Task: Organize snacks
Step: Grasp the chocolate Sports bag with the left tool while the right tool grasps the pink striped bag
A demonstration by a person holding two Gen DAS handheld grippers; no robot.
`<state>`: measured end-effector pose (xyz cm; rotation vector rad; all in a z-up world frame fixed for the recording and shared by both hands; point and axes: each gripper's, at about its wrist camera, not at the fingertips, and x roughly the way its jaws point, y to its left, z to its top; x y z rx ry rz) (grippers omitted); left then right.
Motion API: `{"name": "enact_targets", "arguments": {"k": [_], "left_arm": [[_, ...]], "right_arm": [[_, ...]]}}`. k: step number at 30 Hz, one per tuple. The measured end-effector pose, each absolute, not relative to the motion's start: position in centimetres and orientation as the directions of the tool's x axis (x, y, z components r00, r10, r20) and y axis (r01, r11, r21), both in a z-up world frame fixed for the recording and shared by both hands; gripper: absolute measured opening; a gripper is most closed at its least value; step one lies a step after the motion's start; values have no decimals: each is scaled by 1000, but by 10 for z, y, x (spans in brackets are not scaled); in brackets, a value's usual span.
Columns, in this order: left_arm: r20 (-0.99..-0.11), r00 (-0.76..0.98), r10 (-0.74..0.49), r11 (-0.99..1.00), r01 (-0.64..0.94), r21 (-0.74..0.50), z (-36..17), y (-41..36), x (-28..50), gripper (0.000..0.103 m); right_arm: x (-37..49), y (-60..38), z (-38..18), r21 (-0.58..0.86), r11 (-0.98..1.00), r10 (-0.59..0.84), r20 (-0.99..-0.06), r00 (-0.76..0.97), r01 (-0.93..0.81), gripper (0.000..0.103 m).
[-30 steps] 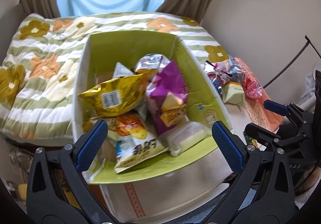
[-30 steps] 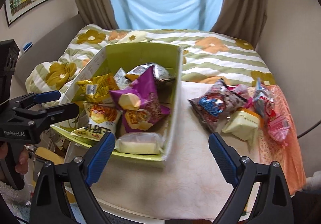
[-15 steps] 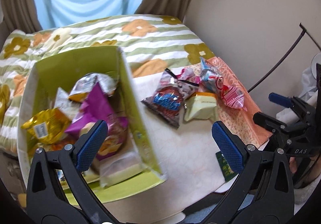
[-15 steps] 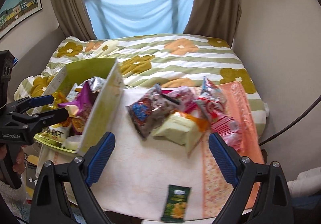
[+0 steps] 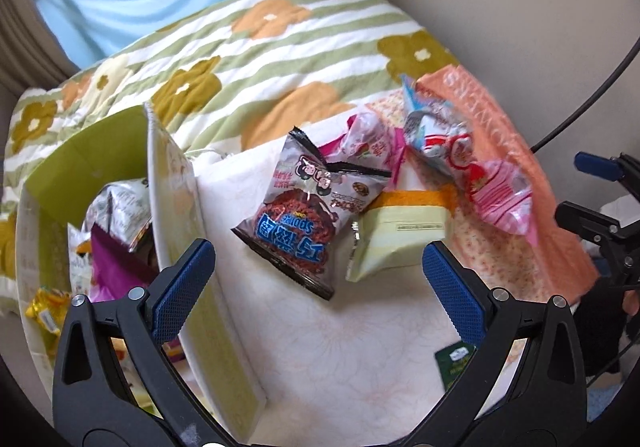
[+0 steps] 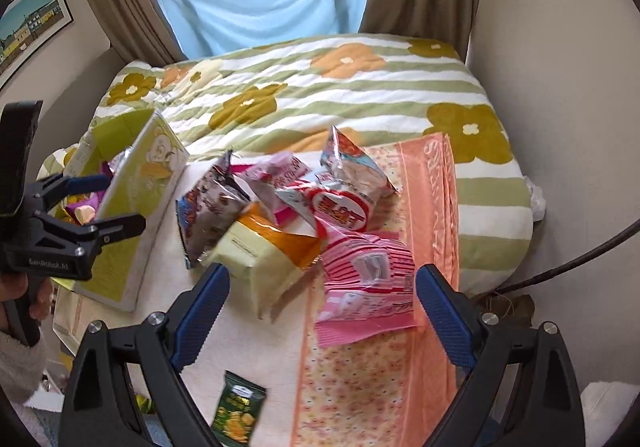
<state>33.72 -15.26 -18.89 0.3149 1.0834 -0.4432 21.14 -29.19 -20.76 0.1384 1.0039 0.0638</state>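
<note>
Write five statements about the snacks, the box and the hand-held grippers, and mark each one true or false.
1. The right hand-held gripper is open and empty. True.
2. The left hand-held gripper clamps a snack bag. False: it is open and holds nothing.
3. The green box already contains snacks. True.
4. The small dark green packet lies inside the box. False: it lies on the cloth near the front edge.
5. The pink striped bag lies outside the box. True.
</note>
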Motion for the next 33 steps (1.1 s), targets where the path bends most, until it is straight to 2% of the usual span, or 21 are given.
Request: {"name": "enact_targets", "arguments": {"k": [4,14,22,23,25,30,33], "left_arm": [[-929,356,-104,847,521,105,-214,-166,359,103],[-967,255,1,787,596,158,-265,-186,400,103],[-982,189,3,747,653,128,-287,-192,412,101],[-984,180,3,742,659,123,-290,-193,413,100],[-987,158,1,745,659,107,-296,-193,415,82],[-987,160,2,745,658,108,-296,-190,413,70],[-988,157,-10,753,651,95,-295,-187,414,67]], "right_arm": [[225,-308,-236,183,982,142,-870,472,43,93],[246,-320,-279,237,963,171,-907,386,130,93],[253,-326,-293,190,964,117,-931,345,186,93],[253,-327,-294,188,963,114,-933,342,191,93],[253,-328,-296,180,964,106,-934,340,196,93],[254,-326,-300,209,955,128,-930,344,210,93],[254,-326,-301,212,955,131,-928,348,208,93]]}}
